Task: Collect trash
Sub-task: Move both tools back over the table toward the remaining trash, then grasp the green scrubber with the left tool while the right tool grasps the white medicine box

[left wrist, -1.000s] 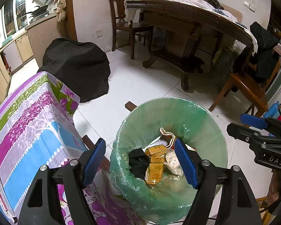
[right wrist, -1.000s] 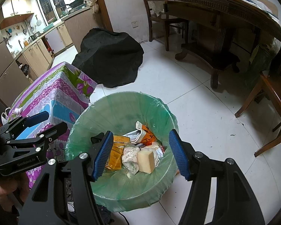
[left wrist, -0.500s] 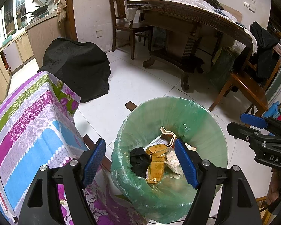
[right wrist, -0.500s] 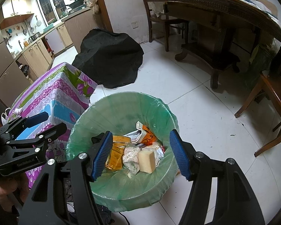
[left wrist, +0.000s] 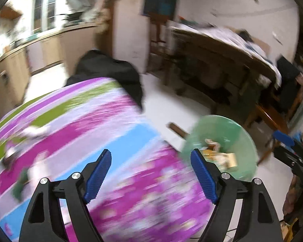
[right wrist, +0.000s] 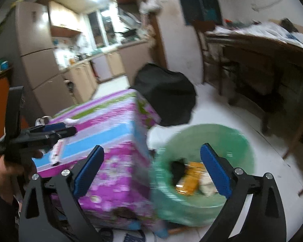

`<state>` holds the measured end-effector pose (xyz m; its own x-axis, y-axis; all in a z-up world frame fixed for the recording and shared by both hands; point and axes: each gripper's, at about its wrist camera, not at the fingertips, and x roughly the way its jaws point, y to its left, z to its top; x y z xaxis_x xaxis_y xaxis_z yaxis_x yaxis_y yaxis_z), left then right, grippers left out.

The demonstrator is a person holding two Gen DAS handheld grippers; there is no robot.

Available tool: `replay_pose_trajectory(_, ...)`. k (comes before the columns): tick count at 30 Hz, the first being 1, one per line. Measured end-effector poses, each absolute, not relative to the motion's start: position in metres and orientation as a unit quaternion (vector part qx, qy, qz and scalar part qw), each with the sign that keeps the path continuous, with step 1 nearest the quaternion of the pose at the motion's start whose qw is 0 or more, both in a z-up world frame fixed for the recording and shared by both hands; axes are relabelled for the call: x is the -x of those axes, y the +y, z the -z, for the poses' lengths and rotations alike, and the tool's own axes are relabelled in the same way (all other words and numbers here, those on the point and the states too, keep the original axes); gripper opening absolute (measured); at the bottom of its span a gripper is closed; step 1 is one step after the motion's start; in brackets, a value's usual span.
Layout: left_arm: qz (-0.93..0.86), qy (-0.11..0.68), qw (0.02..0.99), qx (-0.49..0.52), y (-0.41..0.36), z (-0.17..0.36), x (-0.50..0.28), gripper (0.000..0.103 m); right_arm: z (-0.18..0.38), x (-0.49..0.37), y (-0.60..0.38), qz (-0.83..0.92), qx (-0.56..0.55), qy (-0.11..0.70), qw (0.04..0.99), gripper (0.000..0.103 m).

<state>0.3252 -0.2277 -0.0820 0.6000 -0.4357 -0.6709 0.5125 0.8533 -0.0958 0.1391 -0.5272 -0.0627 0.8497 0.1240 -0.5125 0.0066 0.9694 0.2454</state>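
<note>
Left view: my left tongs (left wrist: 151, 173) hang released and empty over the near flowery tablecloth (left wrist: 80, 133), scouting for scraps; the trash bin (left wrist: 220, 147) sits right.

Right view: right tongs (right wrist: 151, 167), jaws just widened, grip nothing, bin (right wrist: 204, 171) below for drops.

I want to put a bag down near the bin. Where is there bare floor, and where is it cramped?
Bare white floor lies beyond the green-lined bin, between the black heap and the big wooden table. More shows right of the bin, toward the chair. It is cramped where the bin stands close beside the flowered cloth.
</note>
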Motion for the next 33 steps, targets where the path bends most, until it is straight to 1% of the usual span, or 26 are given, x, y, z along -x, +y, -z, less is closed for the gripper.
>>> replay_pose_trajectory(5, 0.154, 0.361, 0.920, -0.022, -0.076, 0.082, -0.338, 0.086, 0.068, -0.155, -0.475, -0.084, -0.132, 0.263, 0.952, 0.095)
replay_pose_trajectory(7, 0.115, 0.369, 0.922, -0.012, -0.026, 0.088, -0.348, 0.086, 0.073, -0.166, -0.454, -0.103, -0.135, 0.278, 0.946, 0.095)
replay_pose_trajectory(10, 0.099, 0.408, 0.907, -0.009, 0.025, 0.108, -0.369, 0.087, 0.083, -0.181, -0.420, -0.143, -0.136, 0.313, 0.929, 0.095)
replay_pose_trajectory(15, 0.147, 0.437, 0.887, -0.011, 0.031, 0.132, -0.393, 0.087, 0.092, -0.205, -0.352, -0.210, -0.092, 0.351, 0.908, 0.094)
replay_pose_trajectory(17, 0.163, 0.442, 0.882, -0.012, 0.024, 0.138, -0.400, 0.087, 0.093, -0.214, -0.329, -0.226, -0.083, 0.359, 0.902, 0.090)
replay_pose_trajectory(20, 0.185, 0.450, 0.873, -0.023, 0.004, 0.149, -0.409, 0.086, 0.095, -0.224, -0.307, -0.240, -0.083, 0.366, 0.895, 0.089)
replay_pose_trajectory(21, 0.191, 0.451, 0.871, -0.025, 0.000, 0.155, -0.412, 0.083, 0.095, -0.226, -0.301, -0.243, -0.083, 0.367, 0.894, 0.089)
replay_pose_trajectory(22, 0.194, 0.453, 0.869, -0.028, -0.003, 0.159, -0.414, 0.075, 0.096, -0.227, -0.297, -0.245, -0.083, 0.368, 0.893, 0.089)
replay_pose_trajectory(23, 0.197, 0.459, 0.866, -0.031, -0.007, 0.164, -0.418, 0.070, 0.096, -0.229, -0.292, -0.246, -0.081, 0.369, 0.892, 0.089)
replay_pose_trajectory(24, 0.198, 0.463, 0.864, -0.032, -0.008, 0.168, -0.421, 0.059, 0.097, -0.232, -0.289, -0.247, -0.079, 0.371, 0.892, 0.088)
replay_pose_trajectory(25, 0.195, 0.461, 0.865, -0.036, -0.009, 0.170, -0.422, 0.056, 0.098, -0.234, -0.284, -0.248, -0.076, 0.373, 0.891, 0.087)
replay_pose_trajectory(26, 0.194, 0.459, 0.866, -0.040, -0.010, 0.171, -0.422, 0.054, 0.099, -0.236, -0.283, -0.249, -0.072, 0.375, 0.890, 0.085)
replay_pose_trajectory(27, 0.192, 0.456, 0.868, -0.043, -0.011, 0.171, -0.422, 0.047, 0.100, -0.236, -0.281, -0.249, -0.068, 0.376, 0.890, 0.083)
replay_pose_trajectory(28, 0.189, 0.454, 0.870, -0.045, -0.011, 0.171, -0.421, 0.039, 0.100, -0.238, -0.277, -0.251, -0.066, 0.378, 0.889, 0.083)
replay_pose_trajectory(30, 0.183, 0.450, 0.873, -0.041, -0.008, 0.172, -0.420, 0.027, 0.101, -0.245, -0.269, -0.254, -0.057, 0.381, 0.887, 0.077)
replay_pose_trajectory(33, 0.176, 0.447, 0.877, -0.026, 0.003, 0.172, -0.414, 0.018, 0.106, -0.259, -0.255, -0.259, -0.043, 0.391, 0.882, 0.071)
